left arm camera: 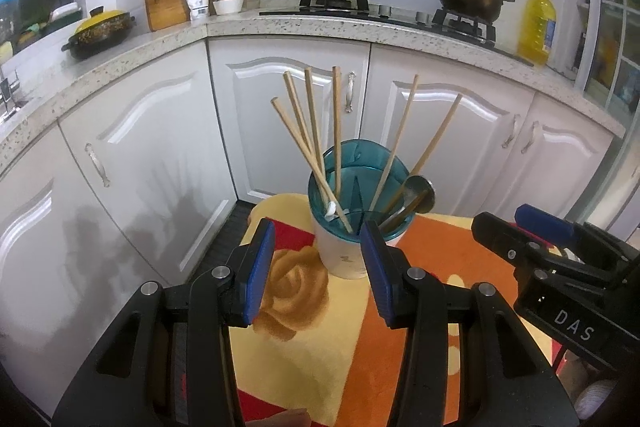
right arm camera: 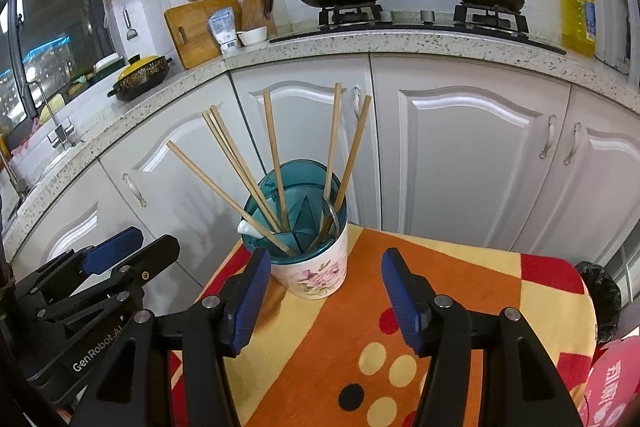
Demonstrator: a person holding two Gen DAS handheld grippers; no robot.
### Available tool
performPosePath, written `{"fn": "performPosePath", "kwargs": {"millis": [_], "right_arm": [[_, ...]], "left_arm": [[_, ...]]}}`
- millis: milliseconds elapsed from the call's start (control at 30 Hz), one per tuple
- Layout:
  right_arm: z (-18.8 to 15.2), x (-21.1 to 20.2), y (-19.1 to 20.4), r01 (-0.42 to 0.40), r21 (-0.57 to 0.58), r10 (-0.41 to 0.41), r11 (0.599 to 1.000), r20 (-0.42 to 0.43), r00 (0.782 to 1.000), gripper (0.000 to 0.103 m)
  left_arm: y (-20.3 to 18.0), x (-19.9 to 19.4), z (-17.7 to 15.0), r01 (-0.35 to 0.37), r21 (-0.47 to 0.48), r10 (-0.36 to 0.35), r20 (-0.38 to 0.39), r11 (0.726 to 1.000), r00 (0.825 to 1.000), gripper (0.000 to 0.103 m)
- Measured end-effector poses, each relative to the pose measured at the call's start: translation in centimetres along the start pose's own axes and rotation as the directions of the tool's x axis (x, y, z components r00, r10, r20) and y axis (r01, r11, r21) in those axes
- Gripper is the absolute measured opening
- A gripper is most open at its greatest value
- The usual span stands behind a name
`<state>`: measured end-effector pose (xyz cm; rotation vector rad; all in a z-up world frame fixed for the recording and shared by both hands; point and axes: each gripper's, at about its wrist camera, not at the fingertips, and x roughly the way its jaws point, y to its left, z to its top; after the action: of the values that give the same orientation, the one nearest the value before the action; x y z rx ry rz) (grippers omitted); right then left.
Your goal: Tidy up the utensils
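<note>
A white floral utensil holder (right arm camera: 316, 273) (left arm camera: 344, 255) with a teal divided insert stands on the small table. Several wooden chopsticks (right arm camera: 276, 163) (left arm camera: 314, 131) lean out of it, and a metal spoon (left arm camera: 416, 193) (right arm camera: 329, 217) and a white spoon handle (right arm camera: 245, 227) rest inside. My left gripper (left arm camera: 318, 267) is open, just in front of the holder, nothing between its blue pads. My right gripper (right arm camera: 322, 291) is also open and empty, a little nearer than the holder. Each gripper shows at the edge of the other's view.
The table carries an orange, yellow and red patterned cloth (right arm camera: 360, 339). White cabinet doors (right arm camera: 460, 163) stand close behind it under a speckled counter (right arm camera: 400, 41) with a wok, a pot, an oil bottle and a cutting board. A black-lined bin (right arm camera: 600, 291) sits at right.
</note>
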<state>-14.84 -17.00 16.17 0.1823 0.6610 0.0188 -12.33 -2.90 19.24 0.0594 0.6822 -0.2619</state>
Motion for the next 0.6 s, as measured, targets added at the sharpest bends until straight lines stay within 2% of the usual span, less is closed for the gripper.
{"fn": "performPosePath", "kwargs": {"millis": [600], "right_arm": [[0.0, -0.2, -1.7, -0.002, 0.032, 0.002, 0.999, 0.006, 1.000, 0.057]], "left_arm": [[-1.3, 0.2, 0.5, -0.021, 0.043, 0.021, -0.002, 0.999, 1.000, 0.044]]}}
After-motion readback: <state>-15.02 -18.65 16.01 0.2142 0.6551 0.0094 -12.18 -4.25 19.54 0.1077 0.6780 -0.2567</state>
